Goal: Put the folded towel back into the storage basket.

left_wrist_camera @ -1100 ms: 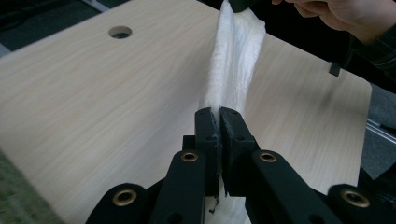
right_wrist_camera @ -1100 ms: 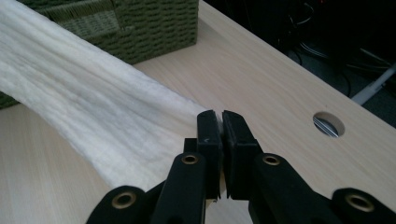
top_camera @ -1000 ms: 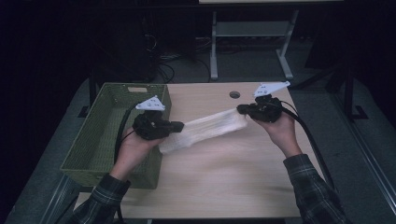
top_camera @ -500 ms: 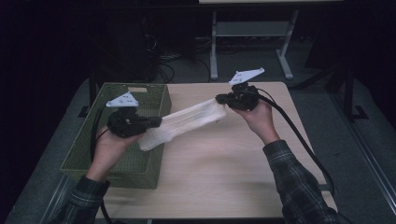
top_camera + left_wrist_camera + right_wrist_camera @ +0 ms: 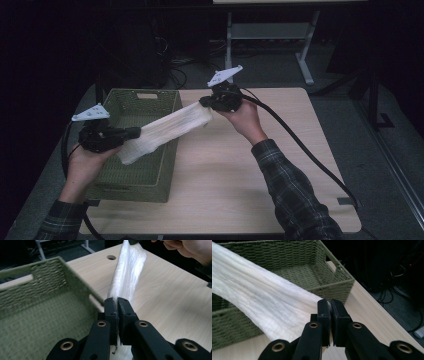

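High view, table [image 5: 280, 165]: we see a pale wood top with a round cable hole towards 12 o'clock; nothing else lies on its bare half.
Basket [image 5: 165, 165]: green woven, rectangular, open-topped, a slot handle in its far wall; it sits on the table's 9 o'clock side and looks empty to us.
Cloth [image 5: 167, 131]: white, folded into a long band, finely ribbed or crinkled in the left gripper view [image 5: 127, 277]; it hangs in the air, stretched from 8 o'clock to 2 o'clock, its lower end over the basket, its upper end over the basket's near-side rim and the bare wood; in the right gripper view [image 5: 262, 307] it sags a little in the middle.
Left gripper [image 5: 134, 133]: jaws closed on the cloth's 8 o'clock end; we see fabric pinched between the pads.
Right gripper [image 5: 205, 102]: jaws clamped on the 2 o'clock end, held higher than the left.
Step in hand: we judge it to be carrying the folded cloth to the basket.
Doing it well: we would keep both grips firm and the band taut so the fold holds; bring the right end over the basket towards 9 o'clock; level the two ends; lower until the cloth rests flat on the floor; only then let go.
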`<control>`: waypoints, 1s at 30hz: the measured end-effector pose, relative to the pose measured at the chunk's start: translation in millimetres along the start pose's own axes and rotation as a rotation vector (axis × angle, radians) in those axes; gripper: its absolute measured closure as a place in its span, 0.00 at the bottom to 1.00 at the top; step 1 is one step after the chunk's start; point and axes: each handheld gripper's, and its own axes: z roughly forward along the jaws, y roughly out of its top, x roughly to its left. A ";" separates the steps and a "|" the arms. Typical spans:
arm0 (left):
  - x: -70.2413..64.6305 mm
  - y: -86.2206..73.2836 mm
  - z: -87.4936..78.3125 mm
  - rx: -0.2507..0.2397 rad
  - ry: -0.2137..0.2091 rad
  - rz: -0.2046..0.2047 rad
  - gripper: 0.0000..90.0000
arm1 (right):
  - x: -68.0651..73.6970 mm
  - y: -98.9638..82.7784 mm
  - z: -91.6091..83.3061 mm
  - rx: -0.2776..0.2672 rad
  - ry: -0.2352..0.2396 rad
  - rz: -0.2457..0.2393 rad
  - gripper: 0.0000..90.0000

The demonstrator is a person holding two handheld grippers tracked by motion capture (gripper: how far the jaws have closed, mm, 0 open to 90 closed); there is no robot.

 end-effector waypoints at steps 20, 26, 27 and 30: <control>46.7 -45.9 -42.5 -0.022 0.093 -0.101 0.96 | 23.0 58.3 87.1 0.019 0.073 -0.055 0.96; 63.1 -62.3 -36.3 0.006 0.111 -0.140 0.96 | 26.0 62.3 114.8 0.059 0.074 -0.073 0.96; 65.9 -65.1 -34.4 0.009 0.106 -0.149 0.96 | 25.5 62.0 119.0 0.057 0.081 -0.067 0.96; 71.9 -72.3 -28.2 0.033 0.101 -0.173 0.96 | 24.0 60.2 130.3 0.078 0.089 -0.063 0.96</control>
